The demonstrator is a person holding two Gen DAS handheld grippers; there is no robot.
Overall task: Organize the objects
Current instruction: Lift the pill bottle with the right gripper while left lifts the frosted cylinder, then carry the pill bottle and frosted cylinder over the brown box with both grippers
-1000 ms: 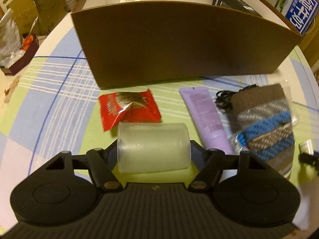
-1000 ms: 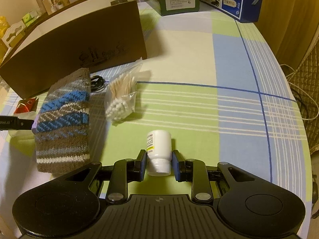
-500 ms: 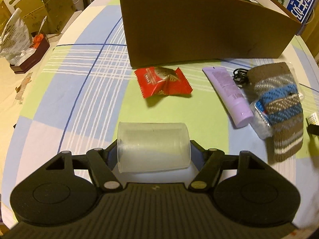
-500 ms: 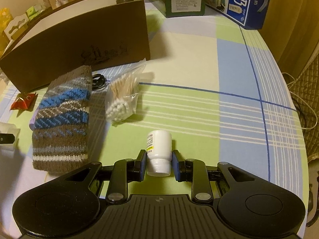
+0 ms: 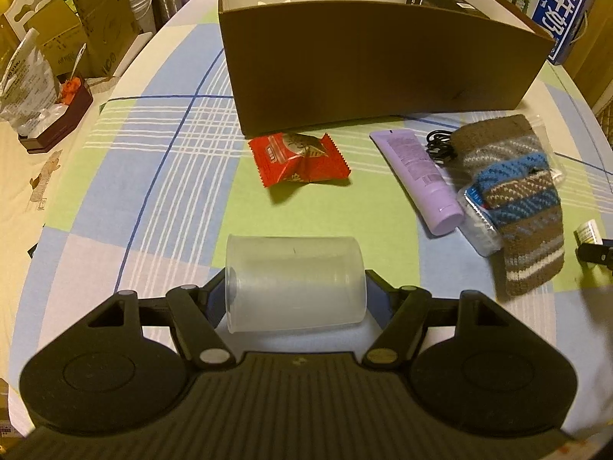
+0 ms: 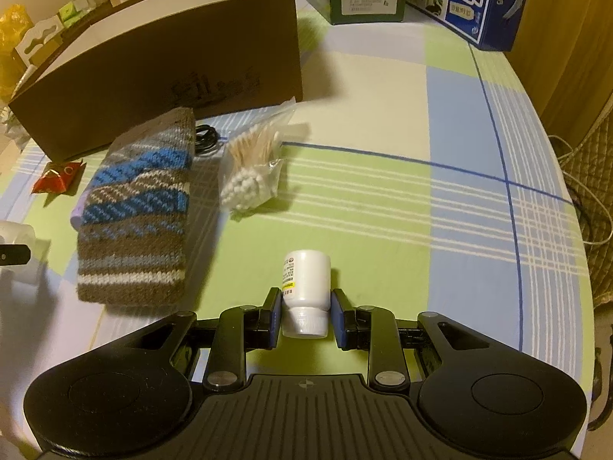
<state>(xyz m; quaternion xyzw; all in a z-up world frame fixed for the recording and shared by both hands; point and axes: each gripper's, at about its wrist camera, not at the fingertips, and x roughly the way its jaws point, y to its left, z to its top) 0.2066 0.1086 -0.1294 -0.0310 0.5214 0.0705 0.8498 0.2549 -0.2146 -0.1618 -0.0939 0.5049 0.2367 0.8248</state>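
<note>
Frosted translucent cup (image 5: pixel 294 279) sideways in left claw (image 5: pixel 294 295), rim leftward.

A cardboard box (image 5: pixel 375 73) was set at the far side of the table (image 5: pixel 161 161). Just before its near wall, a snack packet (image 5: pixel 299 159) was laid to the left, a tube (image 5: pixel 417 176) to its right, and a knitted pouch (image 5: pixel 513 199) further right, with a coiled cable (image 5: pixel 440 147) tucked between tube and pouch. A bag of cotton swabs (image 6: pixel 253 172) was placed just right of the pouch. Cartons (image 6: pixel 482 0) were stood behind the box, at the far right. A cup (image 5: pixel 293 281) was held nearest, left of a bottle (image 6: pixel 306 291).
</note>
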